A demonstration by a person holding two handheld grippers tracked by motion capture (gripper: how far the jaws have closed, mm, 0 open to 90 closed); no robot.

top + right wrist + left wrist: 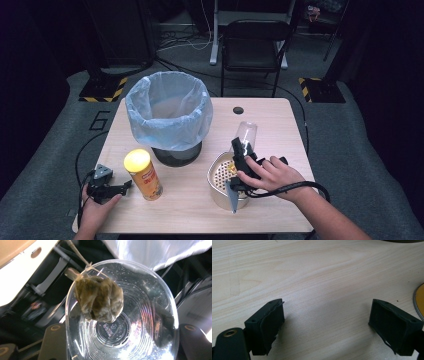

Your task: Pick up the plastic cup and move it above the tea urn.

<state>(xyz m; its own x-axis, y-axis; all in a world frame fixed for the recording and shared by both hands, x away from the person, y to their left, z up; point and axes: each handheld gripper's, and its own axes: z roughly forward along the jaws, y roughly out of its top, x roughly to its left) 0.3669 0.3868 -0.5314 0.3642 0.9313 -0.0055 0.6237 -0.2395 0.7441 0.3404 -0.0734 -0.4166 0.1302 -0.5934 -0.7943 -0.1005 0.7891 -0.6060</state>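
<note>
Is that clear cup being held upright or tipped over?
Tipped: the right gripper holds the clear cup on its side, a tea bag inside.

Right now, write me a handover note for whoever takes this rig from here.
Right gripper: jaws shut on the clear plastic cup, held tipped above the perforated strainer bowl. A wet tea bag clings inside the cup near its mouth; it has not dropped out.
Left gripper: jaws open, nothing between them, resting low over the table at its near left corner, beside the yellow-lidded snack can.
The lined bin stands at the back left, behind the can.
Done: cup picked up and tipped.
Left: probably get the tea bag out, then deal with the cup.
</note>
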